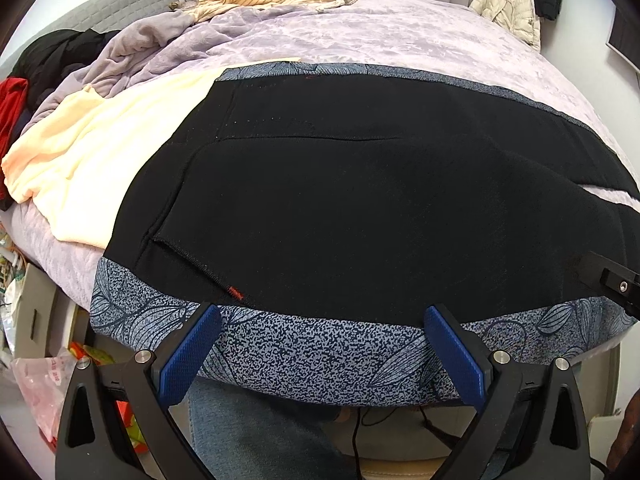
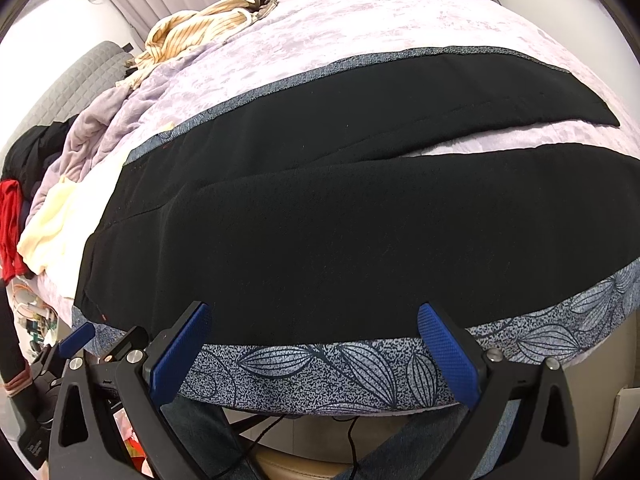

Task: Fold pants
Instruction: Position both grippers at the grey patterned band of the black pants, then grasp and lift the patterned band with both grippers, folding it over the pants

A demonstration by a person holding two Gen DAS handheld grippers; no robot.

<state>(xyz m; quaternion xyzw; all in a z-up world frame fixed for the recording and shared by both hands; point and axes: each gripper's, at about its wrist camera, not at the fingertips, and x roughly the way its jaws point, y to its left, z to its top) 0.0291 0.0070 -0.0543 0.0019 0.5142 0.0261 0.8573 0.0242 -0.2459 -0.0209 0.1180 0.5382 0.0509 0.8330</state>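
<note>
- The black pants (image 2: 340, 216) lie flat on the bed's patterned mat (image 2: 320, 364), long axis left to right, legs parting rightward.
- We hold the left gripper (image 1: 322, 344) and right gripper (image 2: 314, 340) spread, empty, at the near hem, waistband left.

Black pants (image 2: 320, 232) are seen spread flat on a blue leaf-patterned cloth (image 2: 320, 372) over a lilac bedspread (image 2: 360, 20), with the two legs split apart toward 3 o'clock. The right gripper (image 2: 316, 320) is held wide open at 6 o'clock, blue fingers (image 2: 180, 352) just short of the pants' near edge; the left gripper (image 2: 76, 340) is partly seen at 8 o'clock. A striped garment (image 2: 200, 28) is piled at 11 o'clock, cream fabric (image 2: 52, 220) and red clothing (image 2: 10, 224) at 9 o'clock.
</note>
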